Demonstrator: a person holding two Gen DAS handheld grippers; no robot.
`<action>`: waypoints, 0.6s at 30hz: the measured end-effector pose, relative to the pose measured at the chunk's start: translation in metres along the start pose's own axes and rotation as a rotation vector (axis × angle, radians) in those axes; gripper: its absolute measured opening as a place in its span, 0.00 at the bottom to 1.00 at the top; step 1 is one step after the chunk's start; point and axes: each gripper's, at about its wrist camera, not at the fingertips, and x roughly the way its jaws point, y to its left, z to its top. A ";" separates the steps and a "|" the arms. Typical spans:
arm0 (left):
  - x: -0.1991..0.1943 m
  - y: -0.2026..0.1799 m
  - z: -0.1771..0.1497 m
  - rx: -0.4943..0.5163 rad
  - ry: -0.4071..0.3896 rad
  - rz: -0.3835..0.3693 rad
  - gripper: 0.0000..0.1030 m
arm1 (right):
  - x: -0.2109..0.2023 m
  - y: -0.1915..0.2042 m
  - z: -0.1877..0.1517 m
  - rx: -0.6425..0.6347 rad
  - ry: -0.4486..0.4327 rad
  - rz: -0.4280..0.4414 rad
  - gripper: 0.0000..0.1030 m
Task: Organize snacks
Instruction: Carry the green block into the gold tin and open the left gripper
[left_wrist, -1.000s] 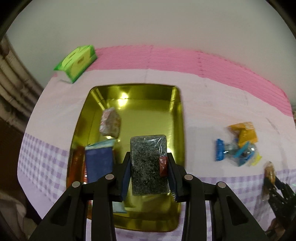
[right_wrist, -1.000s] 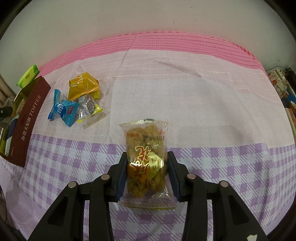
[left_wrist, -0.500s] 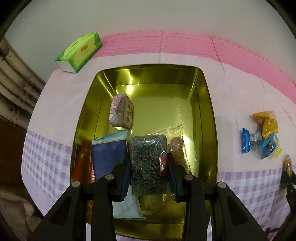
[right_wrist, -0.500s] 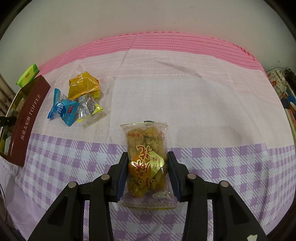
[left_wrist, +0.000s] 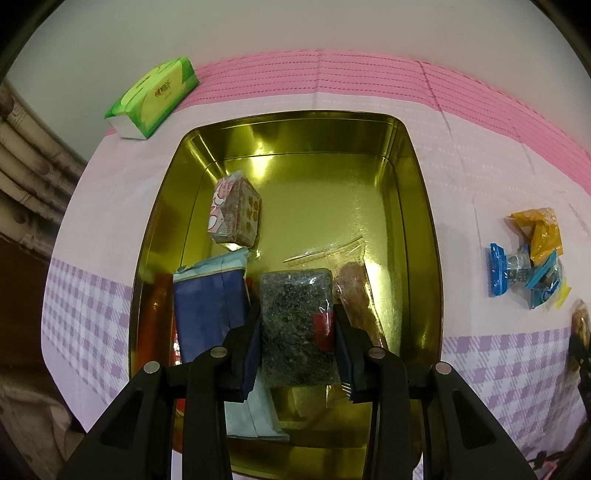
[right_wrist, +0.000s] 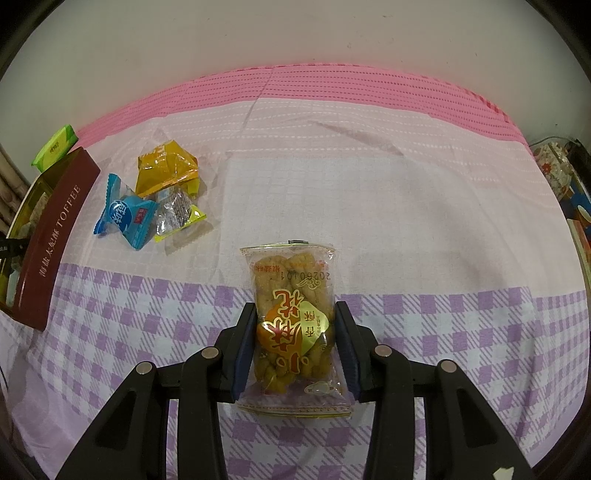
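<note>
The left gripper (left_wrist: 297, 332) has its jaws clamped on a dark seaweed packet (left_wrist: 295, 325), held low inside the gold tin (left_wrist: 417, 206) between the blue pouch (left_wrist: 208, 310) and a clear wrapped snack (left_wrist: 354, 288). To place it well, set it flat in that gap before letting go. The right gripper (right_wrist: 295, 343) grips a fried-twist packet (right_wrist: 293, 325) over the checked desk cloth (right_wrist: 443, 332); loose candies (right_wrist: 155, 199) wait nearby.

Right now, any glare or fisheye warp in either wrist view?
Left wrist: bright glare patches on the gold metal tin; its straight walls bow outward. Right wrist: even, soft light, no hotspots; the pink-and-purple checked tablecloth curves at the edges, dark vignette in the corners.
</note>
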 end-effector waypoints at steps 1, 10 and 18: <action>0.000 0.000 0.000 0.001 0.000 0.000 0.36 | 0.000 0.000 0.000 -0.001 0.000 -0.002 0.39; -0.004 0.002 0.000 -0.004 -0.003 -0.006 0.37 | 0.000 0.003 0.000 -0.004 -0.002 -0.010 0.39; -0.018 0.003 0.001 0.009 -0.048 -0.020 0.41 | 0.001 0.003 -0.001 -0.009 -0.004 -0.023 0.39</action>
